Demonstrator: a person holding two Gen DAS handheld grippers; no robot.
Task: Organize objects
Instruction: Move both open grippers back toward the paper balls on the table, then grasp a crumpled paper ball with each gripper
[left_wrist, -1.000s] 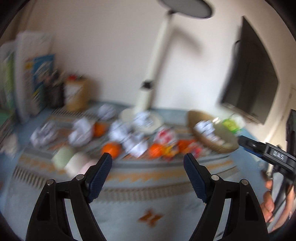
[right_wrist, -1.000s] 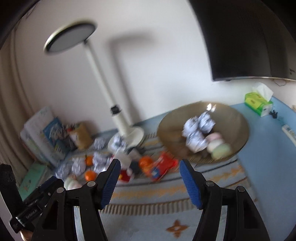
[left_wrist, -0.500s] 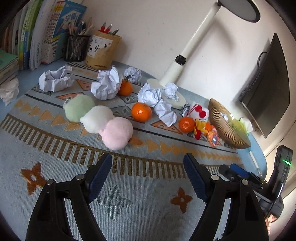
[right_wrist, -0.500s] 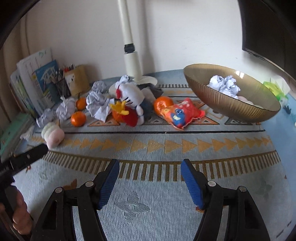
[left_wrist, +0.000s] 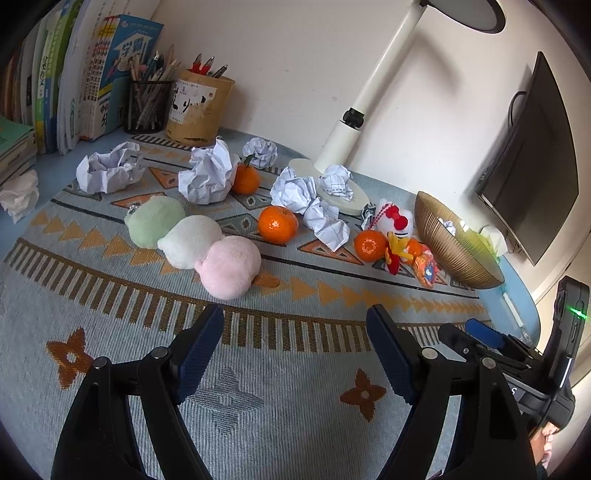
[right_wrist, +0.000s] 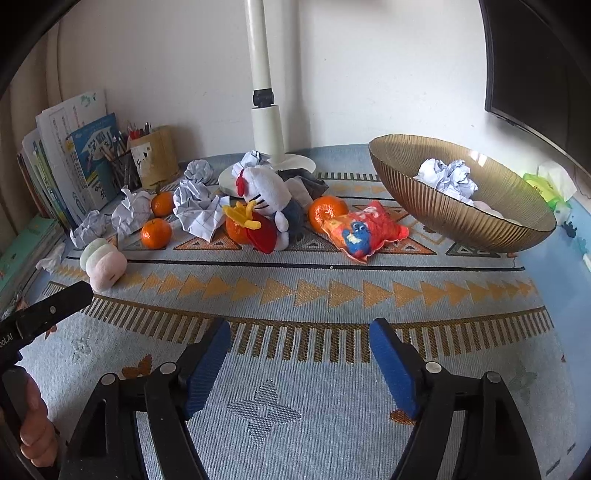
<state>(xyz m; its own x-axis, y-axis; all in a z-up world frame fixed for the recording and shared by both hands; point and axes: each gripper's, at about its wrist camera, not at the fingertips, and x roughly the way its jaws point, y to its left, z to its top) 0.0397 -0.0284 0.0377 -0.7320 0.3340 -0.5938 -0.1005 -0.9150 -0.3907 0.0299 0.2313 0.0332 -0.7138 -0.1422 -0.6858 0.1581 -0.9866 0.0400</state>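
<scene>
Ribbed bowl (right_wrist: 443, 214) (crumpled paper (right_wrist: 448, 177) inside)

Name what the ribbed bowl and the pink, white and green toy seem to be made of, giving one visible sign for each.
Ribbed bowl: probably tinted glass or plastic; glossy, amber, finely fluted wall. Pink, white and green toy: plush fabric; matte, fuzzy, rounded lumps.

Patterned mat (right_wrist: 295, 369) covers the desk (right_wrist: 554, 295): oranges (left_wrist: 277, 224) and paper balls (left_wrist: 207, 173) at twelve o'clock, bowl (right_wrist: 443, 206) at two.
</scene>
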